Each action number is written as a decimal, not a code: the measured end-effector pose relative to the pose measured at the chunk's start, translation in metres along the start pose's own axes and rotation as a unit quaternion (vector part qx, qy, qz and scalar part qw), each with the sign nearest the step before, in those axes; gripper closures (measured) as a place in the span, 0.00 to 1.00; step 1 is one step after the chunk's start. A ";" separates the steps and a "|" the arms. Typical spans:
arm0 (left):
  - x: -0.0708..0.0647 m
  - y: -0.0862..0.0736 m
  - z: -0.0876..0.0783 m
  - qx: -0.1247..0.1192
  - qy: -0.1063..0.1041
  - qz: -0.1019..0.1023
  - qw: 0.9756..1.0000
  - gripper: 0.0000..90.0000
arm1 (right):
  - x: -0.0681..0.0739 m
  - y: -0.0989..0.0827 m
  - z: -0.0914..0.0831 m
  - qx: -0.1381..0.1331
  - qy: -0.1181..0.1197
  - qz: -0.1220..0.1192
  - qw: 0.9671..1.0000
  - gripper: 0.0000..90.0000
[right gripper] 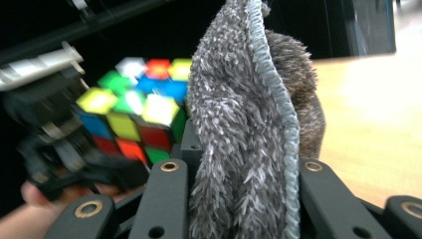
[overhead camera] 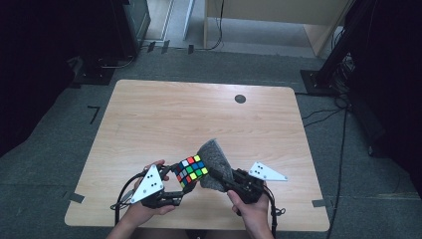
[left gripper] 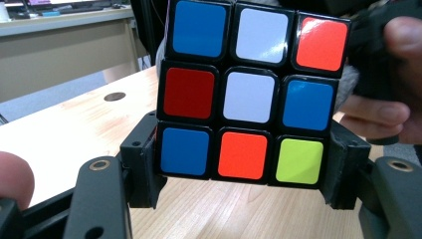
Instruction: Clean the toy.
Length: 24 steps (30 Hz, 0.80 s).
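Note:
A scrambled puzzle cube (overhead camera: pixel 190 171) with coloured stickers is held above the table's near edge, clamped between the jaws of my left gripper (overhead camera: pixel 180 183). The left gripper view has the cube (left gripper: pixel 249 92) face-on, both jaws pressing its lower sides, my left gripper (left gripper: pixel 244 172) shut on it. A grey fuzzy cloth (overhead camera: pixel 215 164) is pinched in my right gripper (overhead camera: pixel 222 183) and lies against the cube's right side. In the right gripper view the cloth (right gripper: pixel 244 129) stands up between the jaws of my right gripper (right gripper: pixel 239 174), the cube (right gripper: pixel 137 117) just left of it.
The wooden table (overhead camera: pixel 199 117) has a small dark round hole (overhead camera: pixel 240 98) near its far right. Black stands and cables sit on the floor around it, with a wooden desk beyond the far edge.

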<state>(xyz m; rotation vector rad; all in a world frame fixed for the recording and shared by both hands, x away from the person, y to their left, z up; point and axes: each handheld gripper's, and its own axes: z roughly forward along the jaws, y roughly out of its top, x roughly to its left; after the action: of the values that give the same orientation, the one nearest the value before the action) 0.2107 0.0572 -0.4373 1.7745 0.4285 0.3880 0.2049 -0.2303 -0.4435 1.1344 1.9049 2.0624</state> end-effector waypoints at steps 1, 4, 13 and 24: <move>0.000 0.000 0.000 -0.001 -0.002 -0.004 1.000 0.37 | 0.001 0.000 0.000 0.000 0.005 -0.004 1.000 0.79; 0.003 0.000 -0.002 -0.017 -0.014 -0.026 0.999 0.37 | 0.003 -0.011 0.009 0.023 0.019 -0.003 1.000 0.80; 0.011 0.004 -0.009 -0.037 -0.006 -0.051 0.998 0.37 | 0.000 -0.022 0.018 0.050 0.050 -0.027 0.997 0.80; 0.015 0.004 -0.011 -0.042 -0.016 -0.068 0.997 0.37 | 0.003 -0.024 0.018 0.041 0.075 -0.072 0.994 0.79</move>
<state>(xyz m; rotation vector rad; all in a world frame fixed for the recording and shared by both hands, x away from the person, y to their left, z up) 0.2189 0.0732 -0.4299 1.6564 0.5002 0.2775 0.2040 -0.2096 -0.4647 0.8485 2.0895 2.0624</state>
